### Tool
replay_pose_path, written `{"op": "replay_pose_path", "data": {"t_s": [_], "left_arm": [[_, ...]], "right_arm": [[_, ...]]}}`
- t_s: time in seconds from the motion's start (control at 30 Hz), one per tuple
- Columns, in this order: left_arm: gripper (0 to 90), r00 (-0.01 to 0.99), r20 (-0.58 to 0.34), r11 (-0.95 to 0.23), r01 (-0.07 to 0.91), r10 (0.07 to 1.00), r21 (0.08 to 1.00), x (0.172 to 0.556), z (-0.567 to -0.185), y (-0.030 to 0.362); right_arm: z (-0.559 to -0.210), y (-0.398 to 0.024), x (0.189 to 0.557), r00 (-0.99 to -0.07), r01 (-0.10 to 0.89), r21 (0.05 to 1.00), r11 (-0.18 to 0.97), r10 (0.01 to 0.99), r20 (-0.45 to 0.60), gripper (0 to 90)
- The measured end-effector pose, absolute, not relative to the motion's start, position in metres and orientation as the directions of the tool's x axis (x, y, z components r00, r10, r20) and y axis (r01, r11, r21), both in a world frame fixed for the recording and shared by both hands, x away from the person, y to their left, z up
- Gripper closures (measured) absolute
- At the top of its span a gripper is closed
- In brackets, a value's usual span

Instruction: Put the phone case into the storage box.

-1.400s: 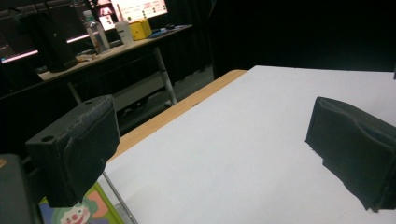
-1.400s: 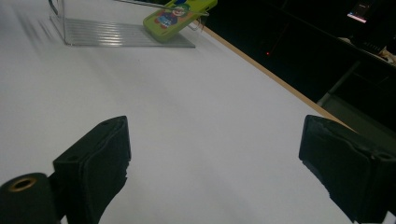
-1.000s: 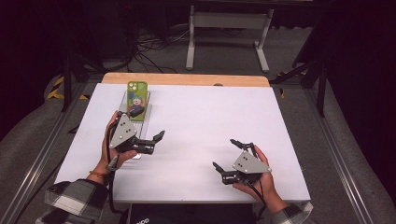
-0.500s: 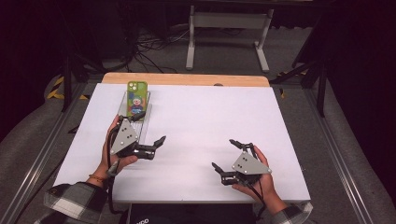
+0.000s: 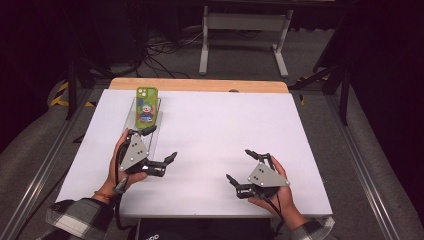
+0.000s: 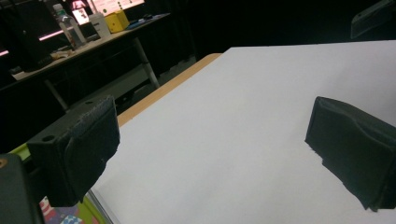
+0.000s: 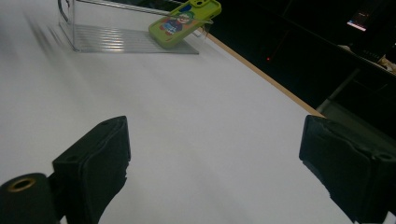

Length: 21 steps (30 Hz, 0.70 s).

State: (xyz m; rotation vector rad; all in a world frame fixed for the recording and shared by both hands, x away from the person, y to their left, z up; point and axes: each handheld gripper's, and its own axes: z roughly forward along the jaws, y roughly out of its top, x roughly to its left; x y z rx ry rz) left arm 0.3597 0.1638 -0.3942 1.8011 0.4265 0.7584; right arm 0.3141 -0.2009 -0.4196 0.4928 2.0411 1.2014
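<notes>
Phone position: the green phone (image 5: 146,106) leans on a clear stand (image 5: 148,131) at the far left of the white table (image 5: 215,125), its long axis running away from the person.
Table: white sheet over a wooden top; bare between the two tools.
Clear stand: ribbed base and upright lip, seen in the right gripper view beneath the phone (image 7: 186,22).
Left gripper: the left gripper (image 5: 157,146) sits just beside the stand's near end, jaws spread, nothing between them; the phone lies ahead and slightly to its left.
Right gripper: the right gripper (image 5: 241,166) rests well apart at the near right, jaws spread and empty.
Nearer hand: the left, judged best placed for any reach to the phone.
</notes>
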Motion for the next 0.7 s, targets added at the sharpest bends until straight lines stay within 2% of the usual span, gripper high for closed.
{"op": "replay_pose_path", "data": {"t_s": [0.7], "left_arm": [[3.9, 0.751, 0.301, -0.385, -0.068, 0.588, 0.921, 0.349, -0.408, 0.168]], "right_arm": [[-0.420, -0.200, 0.313, -0.678, -0.034, 0.865, 0.500, 0.624, -0.388, 9.7]]}}
